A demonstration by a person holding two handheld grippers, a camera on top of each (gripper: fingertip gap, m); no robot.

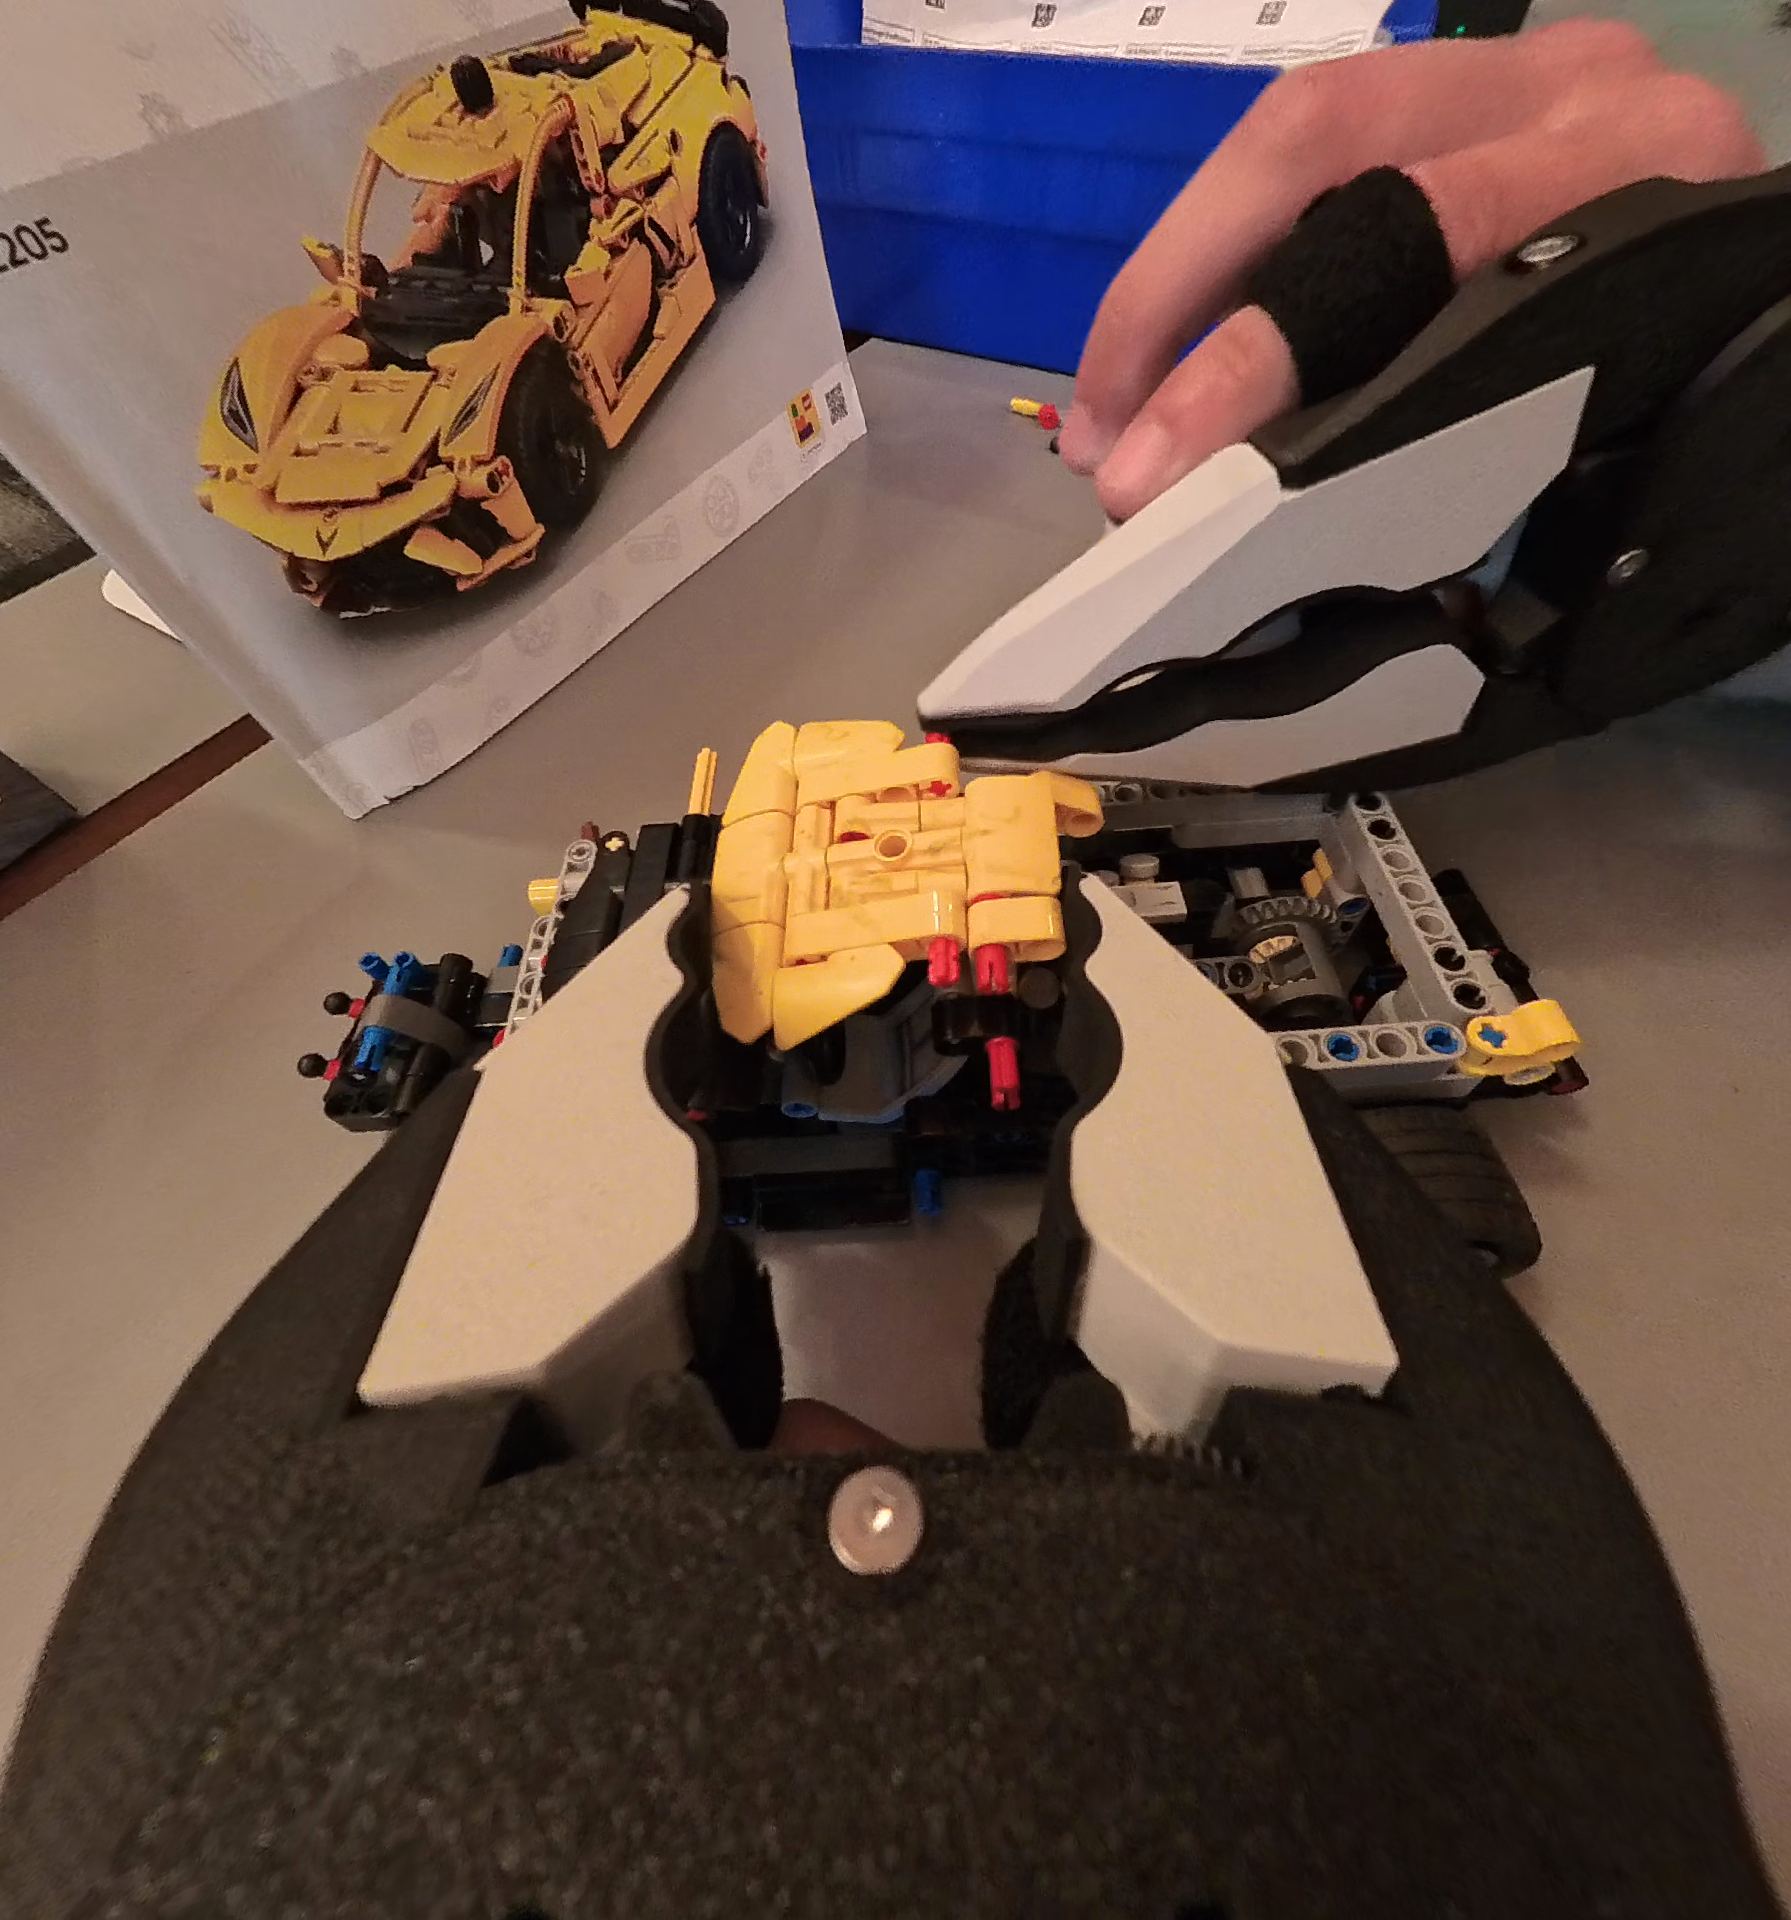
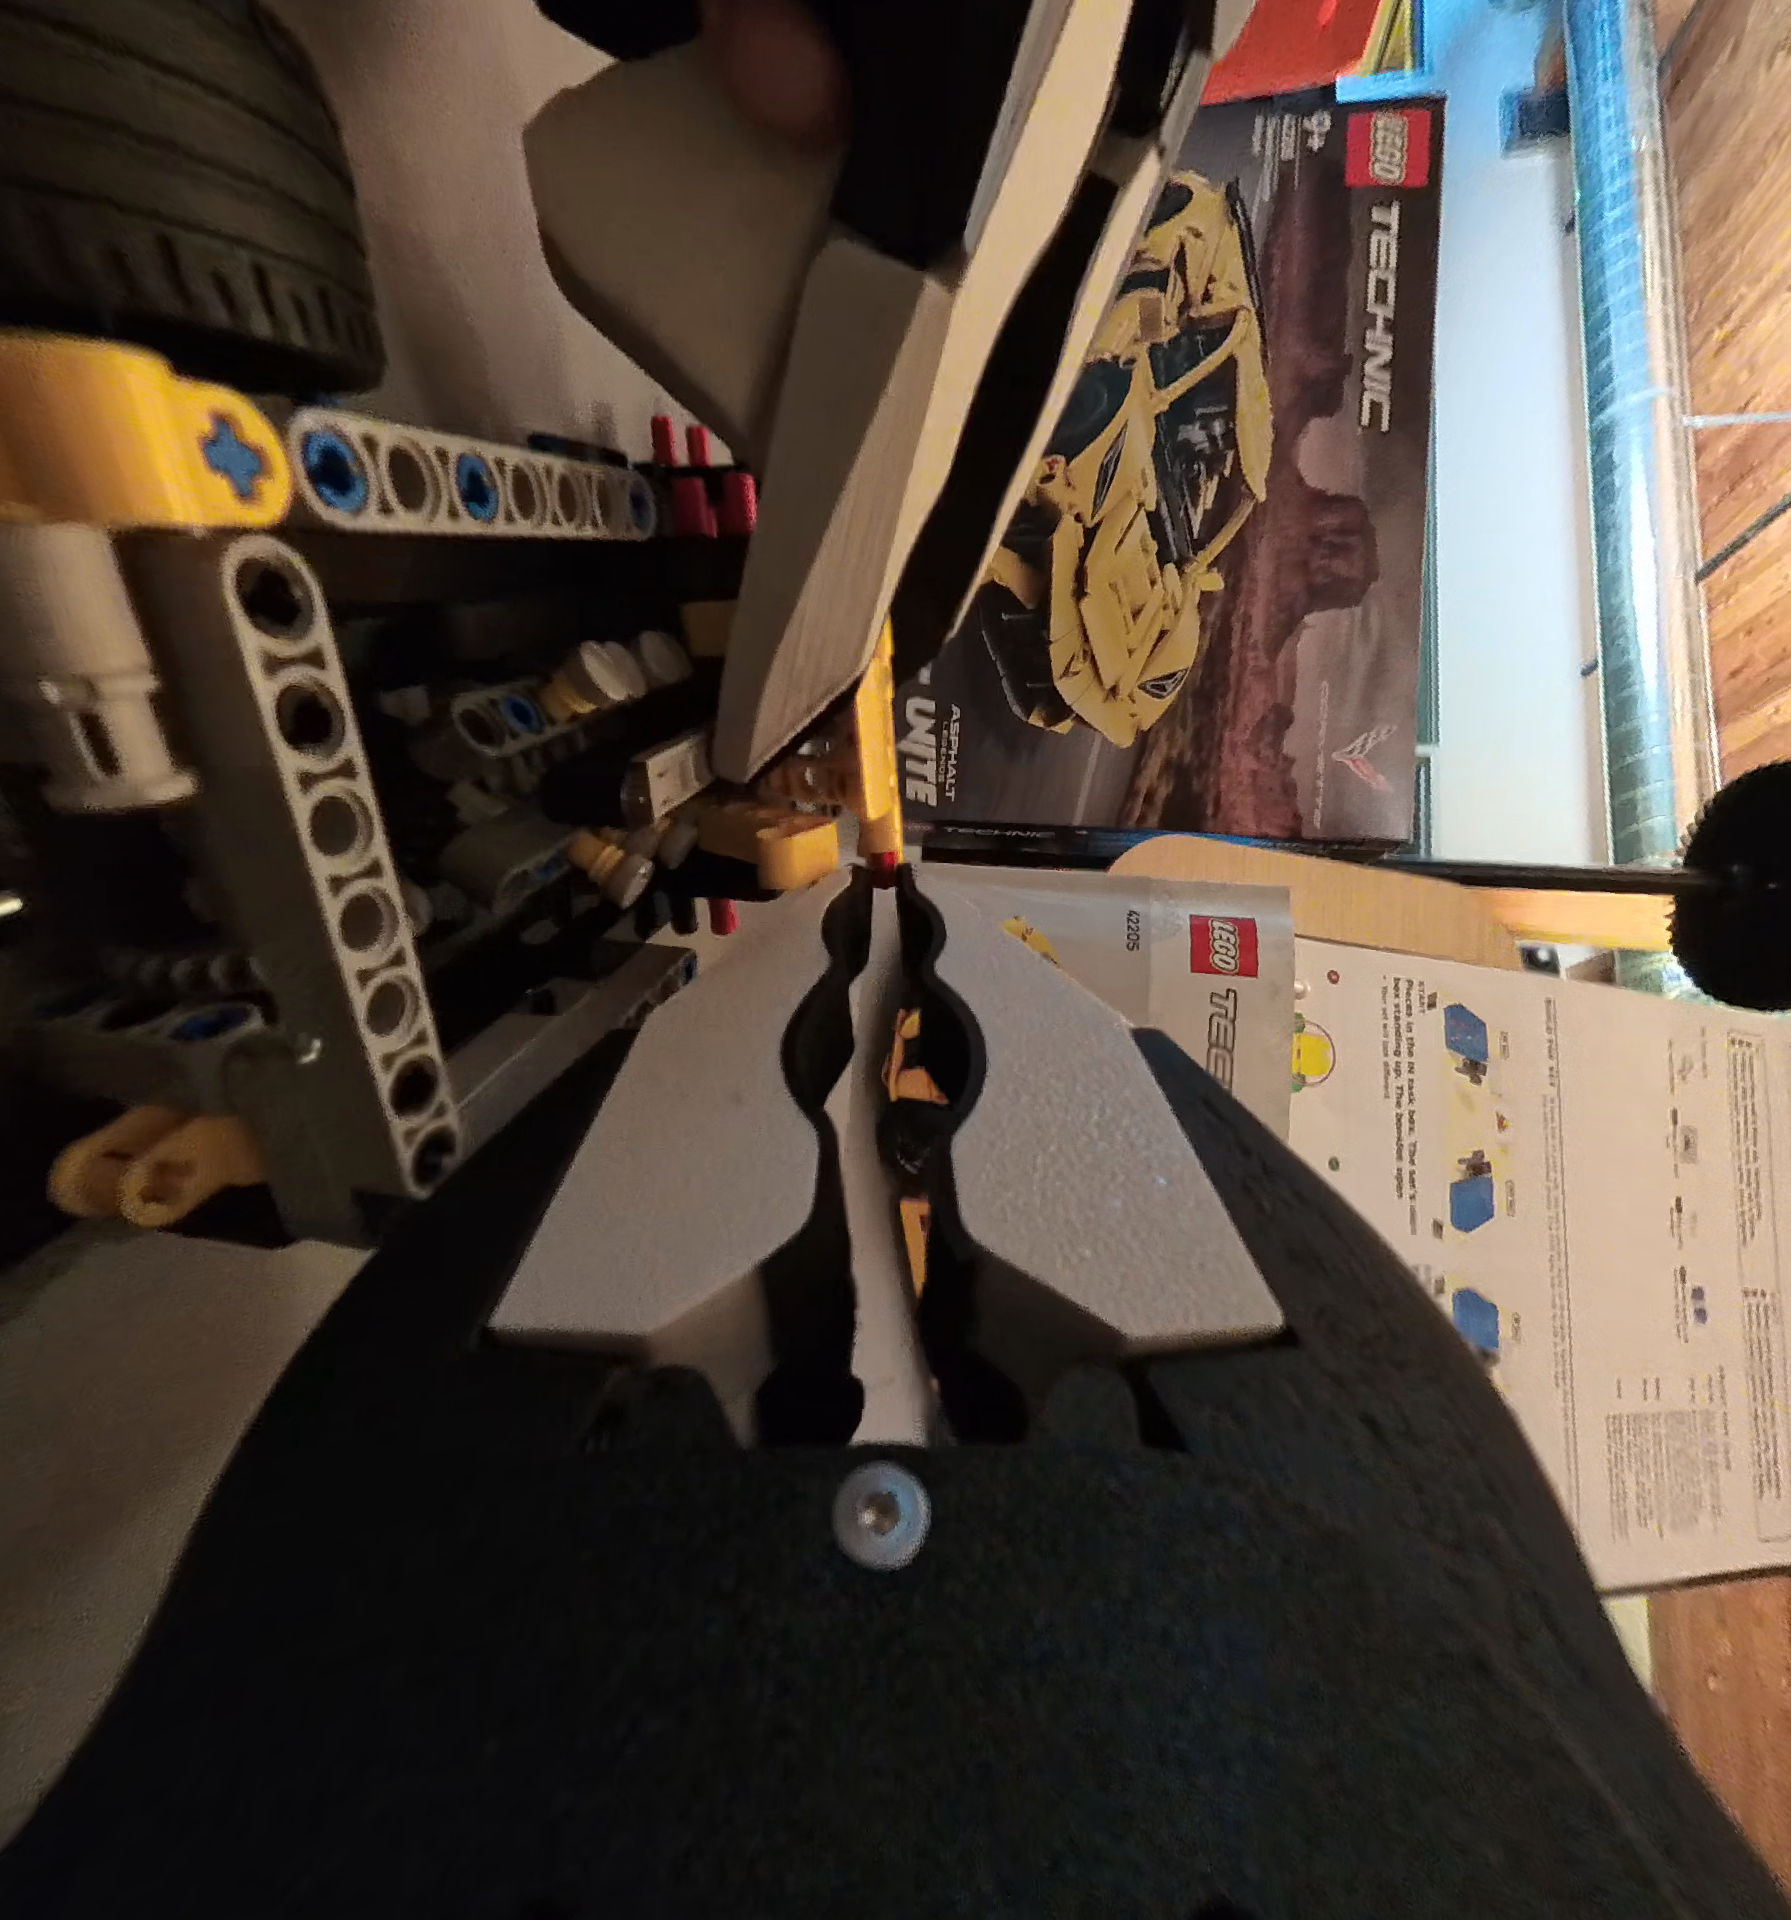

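Observation:
A yellow brick-built body panel assembly [image 1: 849,800] sits on top of a black and grey toy car chassis [image 1: 1390,925] on the grey table. My left gripper [image 1: 883,896] is shut on the yellow assembly, one finger on each side. My right gripper [image 1: 941,725] comes in from the right, held by a hand [image 1: 1390,208]. Its tips are pinched on a small red pin [image 2: 880,864] at the far edge of the yellow assembly [image 2: 875,717]. In the right wrist view my right gripper [image 2: 878,883] shows almost fully closed, and the chassis beams [image 2: 351,831] lie to its left.
A booklet with a yellow car picture [image 1: 403,364] stands at the back left, and a blue bin [image 1: 974,187] behind. A black tyre [image 1: 1462,1184] lies by the chassis. A product box [image 2: 1234,468], a printed sheet [image 2: 1597,1247] and a black gear on an axle [image 2: 1774,894] show beyond. Left and right tips are no more than a few centimetres apart.

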